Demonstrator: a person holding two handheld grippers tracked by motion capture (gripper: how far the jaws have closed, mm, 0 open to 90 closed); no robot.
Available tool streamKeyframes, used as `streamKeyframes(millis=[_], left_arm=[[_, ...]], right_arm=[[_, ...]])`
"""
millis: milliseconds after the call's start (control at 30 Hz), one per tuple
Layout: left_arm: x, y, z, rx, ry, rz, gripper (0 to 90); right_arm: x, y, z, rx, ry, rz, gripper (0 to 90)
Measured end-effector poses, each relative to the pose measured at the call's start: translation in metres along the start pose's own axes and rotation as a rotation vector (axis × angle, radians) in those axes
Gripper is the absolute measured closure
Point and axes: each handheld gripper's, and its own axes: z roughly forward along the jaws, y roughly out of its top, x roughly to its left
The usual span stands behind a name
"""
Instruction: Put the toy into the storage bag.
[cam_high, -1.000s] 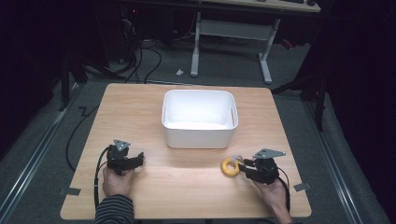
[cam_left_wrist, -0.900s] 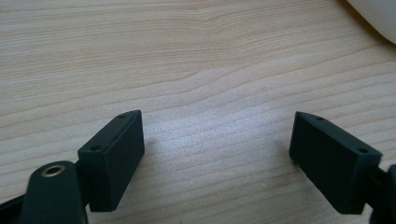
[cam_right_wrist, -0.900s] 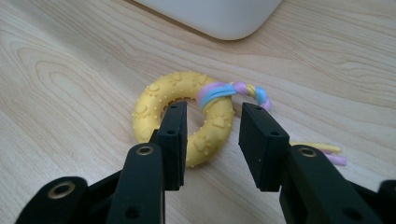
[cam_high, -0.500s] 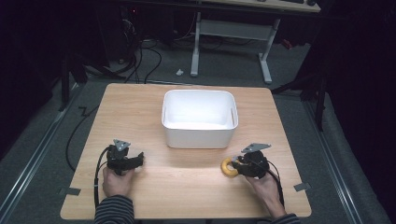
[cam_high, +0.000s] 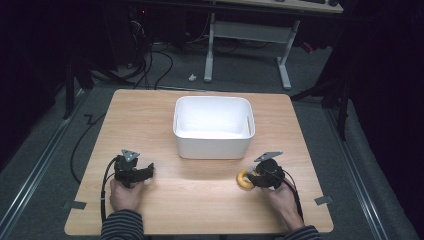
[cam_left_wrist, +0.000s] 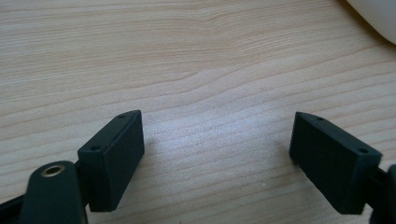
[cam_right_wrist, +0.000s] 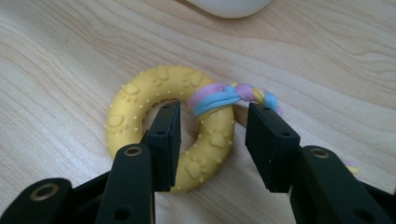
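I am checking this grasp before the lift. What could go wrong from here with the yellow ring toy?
1. The right claw straddles one side of the yellow ring toy, one jaw inside its hole, not yet closed; the bumpy ring may slip or twist out.
2. The braided rope knotted to the ring may catch a jaw.
3. The white bin stands close; a swinging toy might hit it.

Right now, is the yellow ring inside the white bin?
No, the ring lies on the table in front of the bin, at the right gripper.

Lit table (cam_high: 150, 125), dark surroundings, glare inside bin (cam_high: 212, 120)
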Motion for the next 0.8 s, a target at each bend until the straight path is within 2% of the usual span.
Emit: streamKeyframes(millis=[133, 333, 400, 800], left_arm=[[-0.0001, 0.0000, 0.0000, -0.001, -0.003, 0.001, 18.3], [-0.0002, 0.0000, -0.0001, -0.001, -0.004, 0.002, 18.5], [-0.0002, 0.0000, -0.0001, -0.001, -0.004, 0.002, 18.5], [-0.0003, 0.0000, 0.0001, -0.002, -0.002, 0.002, 18.6]], right_arm=[[-0.0005, 0.0006, 0.0044, 0.022, -0.001, 0.004, 56.8], [0.0018, 0.0027, 0.0089, 0.036, -0.001, -0.005, 63.8], [0.0000, 0.0018, 0.0089, 0.033, 0.013, -0.002, 64.6], [0.0001, -0.0050, 0.0023, -0.011, 0.029, -0.006, 65.9]])
